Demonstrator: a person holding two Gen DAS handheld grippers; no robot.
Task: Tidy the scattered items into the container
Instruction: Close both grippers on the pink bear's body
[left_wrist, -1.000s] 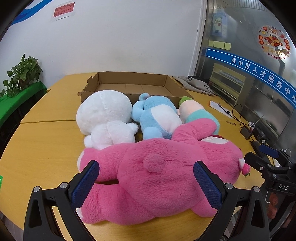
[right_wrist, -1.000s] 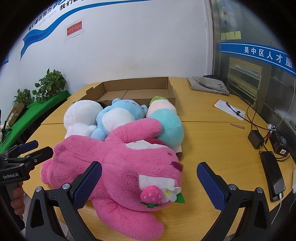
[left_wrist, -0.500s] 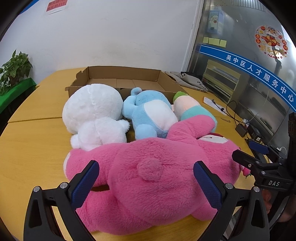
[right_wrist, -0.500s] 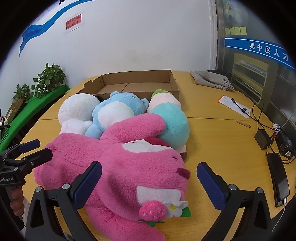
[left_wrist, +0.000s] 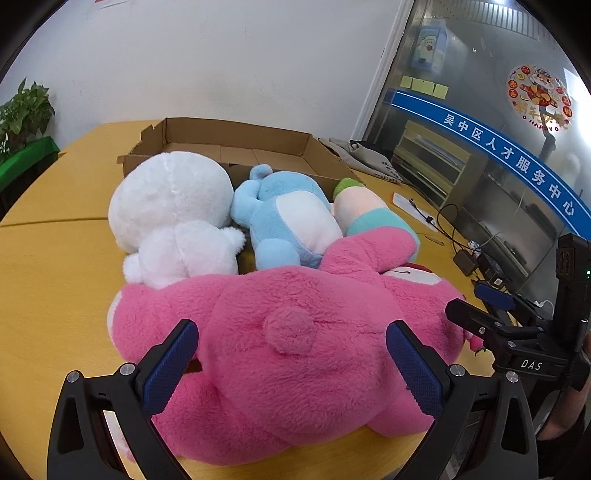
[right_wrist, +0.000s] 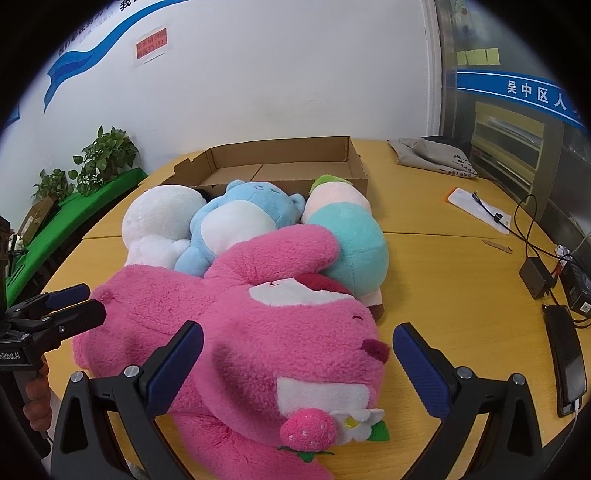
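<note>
Big fuzzy pink plush bear (left_wrist: 295, 354) lies on its side on the yellow wooden table (left_wrist: 55, 280), nearest the cameras, strawberry and flower trim (right_wrist: 325, 430) at its front edge. Left gripper (left_wrist: 291, 363) spread wide, blue-padded fingers (left_wrist: 170, 365) on either side of the bear's back around the small round tail (left_wrist: 290, 330), pads not pressing in. Right gripper (right_wrist: 295, 367) also spread wide, straddling the bear's head end; left finger overlaps the fur, right finger sits just beside the snout over bare table. Behind the bear, touching it: round white plush toy (left_wrist: 173, 218), light blue plush toy with white belly (left_wrist: 288, 225), teal-and-peach plush toy with green tuft (right_wrist: 347, 236). Shallow open brown cardboard box (left_wrist: 236, 144) sits behind those three, looks empty. All four toys outside the box. Cables, black adapter and a dark phone (right_wrist: 563, 350) on the table to the right
</note>
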